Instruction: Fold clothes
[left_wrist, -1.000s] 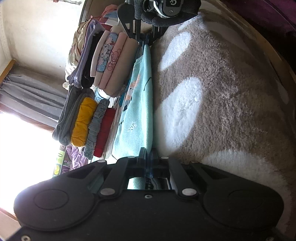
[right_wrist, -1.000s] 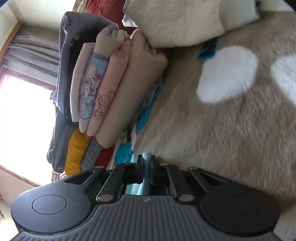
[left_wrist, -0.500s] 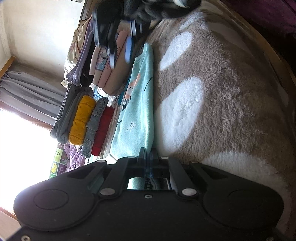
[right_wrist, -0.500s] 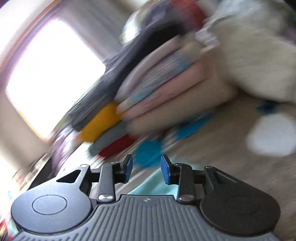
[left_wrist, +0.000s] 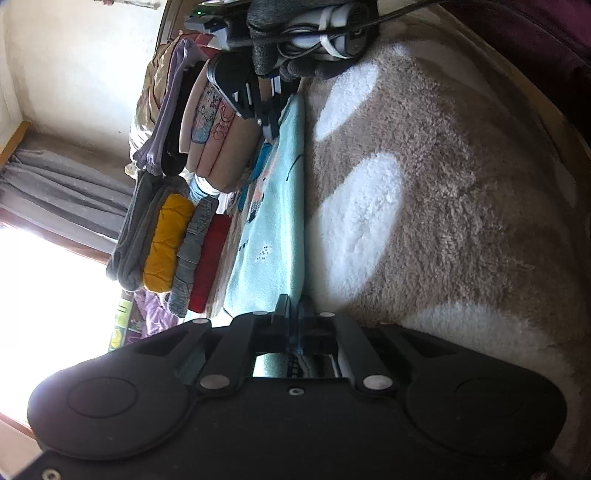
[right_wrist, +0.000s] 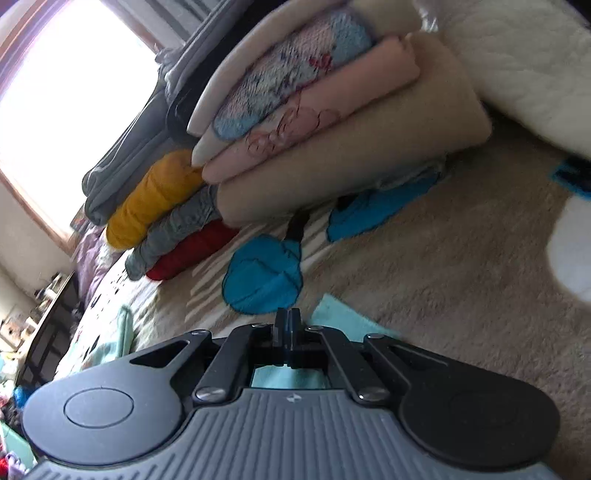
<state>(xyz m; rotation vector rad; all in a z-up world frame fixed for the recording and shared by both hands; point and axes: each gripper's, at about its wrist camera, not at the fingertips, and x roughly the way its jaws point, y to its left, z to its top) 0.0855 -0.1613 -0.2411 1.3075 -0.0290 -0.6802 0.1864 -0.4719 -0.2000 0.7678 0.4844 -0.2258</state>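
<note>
A light teal printed garment (left_wrist: 275, 221) lies flat on the fluffy brown and white blanket (left_wrist: 443, 206). My left gripper (left_wrist: 293, 314) is shut on the garment's near edge. My right gripper (left_wrist: 267, 118) shows at the garment's far end in the left wrist view, just above the cloth. In the right wrist view the right gripper (right_wrist: 287, 321) has its jaws closed together with nothing between them, and the teal garment (right_wrist: 340, 317) lies just beneath and beside it.
Two stacks of folded clothes stand beside the garment: a beige and pink stack (right_wrist: 332, 122) and a grey, yellow and red stack (right_wrist: 166, 218). A white pillow (right_wrist: 524, 66) lies at the far right. A bright window (left_wrist: 44, 295) is behind the stacks.
My right gripper let go of the garment's far edge, opened, swung away, then closed empty above the cloth. The garment's far end dropped flat. My left gripper kept its hold.
</note>
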